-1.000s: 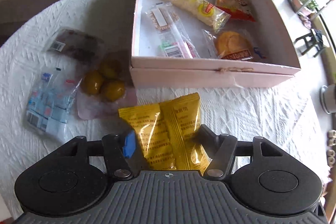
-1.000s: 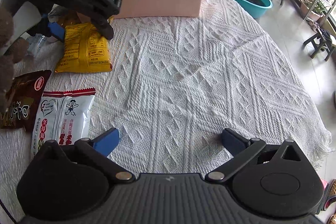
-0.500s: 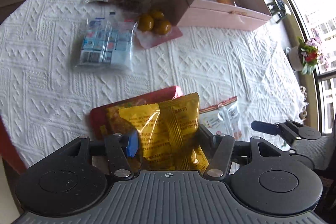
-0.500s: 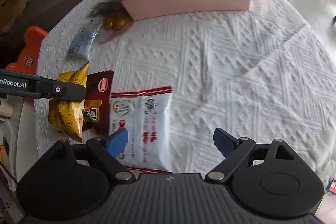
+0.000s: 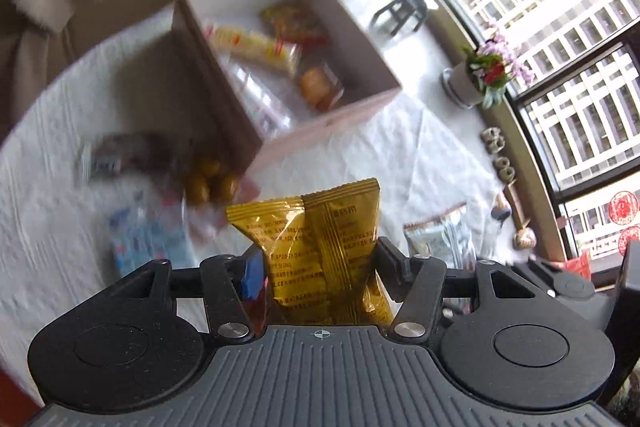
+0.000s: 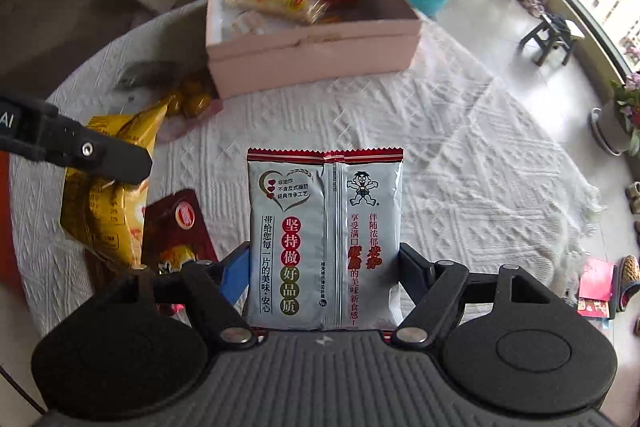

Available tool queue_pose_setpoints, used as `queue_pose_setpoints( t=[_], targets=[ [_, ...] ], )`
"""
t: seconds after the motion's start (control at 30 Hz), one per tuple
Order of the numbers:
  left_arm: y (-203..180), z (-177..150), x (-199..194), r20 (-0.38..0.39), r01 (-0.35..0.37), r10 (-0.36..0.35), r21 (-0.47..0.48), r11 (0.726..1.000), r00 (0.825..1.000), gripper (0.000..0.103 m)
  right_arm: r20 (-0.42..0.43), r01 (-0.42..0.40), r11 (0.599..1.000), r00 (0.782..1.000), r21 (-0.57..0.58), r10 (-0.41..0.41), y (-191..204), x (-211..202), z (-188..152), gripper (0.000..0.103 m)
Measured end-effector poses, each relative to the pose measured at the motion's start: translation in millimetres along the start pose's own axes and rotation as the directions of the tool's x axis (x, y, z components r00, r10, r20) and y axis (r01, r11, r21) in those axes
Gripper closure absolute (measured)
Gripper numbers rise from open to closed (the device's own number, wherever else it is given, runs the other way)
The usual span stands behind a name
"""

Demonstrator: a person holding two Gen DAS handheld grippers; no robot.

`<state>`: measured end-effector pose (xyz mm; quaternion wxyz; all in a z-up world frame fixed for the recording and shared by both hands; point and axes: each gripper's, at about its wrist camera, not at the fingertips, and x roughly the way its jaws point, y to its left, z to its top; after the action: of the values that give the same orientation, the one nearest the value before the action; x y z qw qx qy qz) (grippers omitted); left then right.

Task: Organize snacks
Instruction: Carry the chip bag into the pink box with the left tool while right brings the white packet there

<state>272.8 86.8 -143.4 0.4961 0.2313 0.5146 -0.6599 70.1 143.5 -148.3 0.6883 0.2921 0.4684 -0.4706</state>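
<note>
Clamping light, crinkly packets short of the pink box [image 6: 312, 57]: left hand-held gripper [image 5: 316, 267] grips the yellow packet [image 5: 320, 247]; right hand-held gripper [image 6: 320, 267], closing, seemingly pinches the white packet [image 6: 324, 239] at its lower edges.

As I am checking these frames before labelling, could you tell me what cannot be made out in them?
- Left wrist view: the packets beside the pink box (blue-and-white packet, round yellow snacks) are motion-blurred; print unreadable.
- Right wrist view: the red packet is partly covered by the yellow packet and the right gripper.
- Right wrist view: the box's near wall hides its front contents.
</note>
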Motion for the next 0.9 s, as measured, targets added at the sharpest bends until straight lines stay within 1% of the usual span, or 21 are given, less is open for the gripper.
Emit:
queue_pose_setpoints(
  t=[0.07,0.1,0.13,0.17,0.2,0.23,0.27,0.33,0.37,0.4,0.43,0.5,0.57,0.63,0.7,0.73,0.77,0.8,0.83,0.87,0.9],
  targets=[
    [-8.9,34.3,-8.7,0.095,0.008,-0.010,0.024,1.000,0.995,0.041,0.032,0.014,0.998,0.999,0.059,-0.016,-12.2,-17.0,8.2,0.028],
    [-10.9,50.2,-11.9,0.147,0.028,-0.031,0.022,0.999,0.989,0.040,0.043,0.016,0.996,0.999,0.087,-0.019,-17.8,-24.0,11.4,0.028],
    [-9.8,67.7,-11.1,0.202,0.067,-0.069,0.017,0.998,0.977,0.037,0.053,0.013,0.993,0.998,0.114,-0.020,-23.3,-29.9,14.3,0.028],
    [-9.1,80.5,-3.7,0.244,0.082,-0.088,0.036,0.996,0.966,0.034,0.061,0.010,0.990,0.998,0.137,-0.019,-28.0,-34.2,16.6,0.028],
    [-9.2,90.8,10.9,0.246,0.053,-0.066,0.061,0.997,0.967,0.034,0.070,0.009,0.988,0.997,0.157,-0.020,-32.1,-37.8,18.4,0.028],
    [-11.4,101.7,31.3,0.189,-0.021,0.009,0.061,0.998,0.982,0.038,0.078,0.007,0.985,0.997,0.170,-0.021,-34.7,-39.0,19.6,0.028],
    [-11.6,106.0,43.1,0.158,-0.060,0.052,0.041,0.997,0.986,0.039,0.086,0.001,0.983,0.996,0.181,-0.017,-36.9,-38.2,20.1,0.028],
    [-11.9,107.0,49.2,0.164,0.004,-0.005,0.007,1.000,0.987,0.040,0.093,-0.001,0.981,0.995,0.192,-0.017,-39.1,-34.0,18.7,0.028],
    [-14.2,107.4,49.8,0.166,-0.001,-0.002,0.020,1.000,0.986,0.040,0.099,0.009,0.981,0.995,0.194,-0.029,-40.1,-33.1,19.4,0.028],
    [-15.7,106.1,50.2,0.177,-0.025,0.018,0.038,0.999,0.984,0.040,0.118,0.007,0.980,0.993,0.199,-0.031,-42.2,-33.9,19.6,0.028],
    [-13.1,103.2,50.2,0.186,-0.062,0.053,0.041,0.997,0.981,0.040,0.137,0.000,0.979,0.990,0.205,-0.029,-45.1,-34.1,21.0,0.028],
    [0.7,98.1,56.0,0.151,-0.108,0.106,0.011,0.994,0.983,0.040,0.143,0.019,0.976,0.988,0.216,-0.051,-48.7,-32.7,26.6,0.028],
    [20.9,92.9,59.3,0.126,-0.126,0.125,-0.006,0.992,0.984,0.040,0.152,0.029,0.974,0.986,0.223,-0.064,-49.8,-30.1,40.7,0.028],
    [38.0,92.0,62.9,0.120,-0.124,0.124,-0.009,0.992,0.985,0.040,0.173,0.028,0.976,0.983,0.218,-0.067,-44.8,-24.9,65.2,0.028],
    [54.7,96.8,68.1,0.096,-0.097,0.098,-0.021,0.995,0.990,0.040,0.204,0.030,0.978,0.976,0.205,-0.073,-33.3,-15.7,99.6,0.028],
    [63.4,100.2,69.3,0.081,-0.073,0.076,-0.037,0.997,0.994,0.040,0.230,0.002,0.979,0.972,0.206,-0.051,-28.3,-11.2,117.7,0.028],
    [69.9,103.9,69.6,0.070,-0.056,0.059,-0.050,0.997,0.996,0.040,0.259,-0.059,0.976,0.966,0.211,0.003,-24.0,-4.4,138.4,0.027],
    [75.8,109.1,70.1,0.061,-0.036,0.039,-0.055,0.998,0.997,0.040,0.268,-0.120,0.967,0.962,0.224,0.058,-21.1,6.1,157.9,0.025],
    [79.3,113.8,71.2,0.053,-0.021,0.024,-0.047,0.999,0.998,0.040,0.254,-0.161,0.956,0.962,0.247,0.096,-19.2,20.2,176.0,0.022],
    [80.7,118.4,73.7,0.036,-0.013,0.014,-0.028,1.000,0.999,0.040,0.233,-0.176,0.946,0.966,0.272,0.113,-17.9,34.7,190.4,0.021],
    [81.5,123.6,78.8,0.012,-0.008,0.008,-0.007,1.000,1.000,0.040,0.209,-0.163,0.940,0.973,0.301,0.102,-16.1,49.5,201.3,0.021]
  ],
)
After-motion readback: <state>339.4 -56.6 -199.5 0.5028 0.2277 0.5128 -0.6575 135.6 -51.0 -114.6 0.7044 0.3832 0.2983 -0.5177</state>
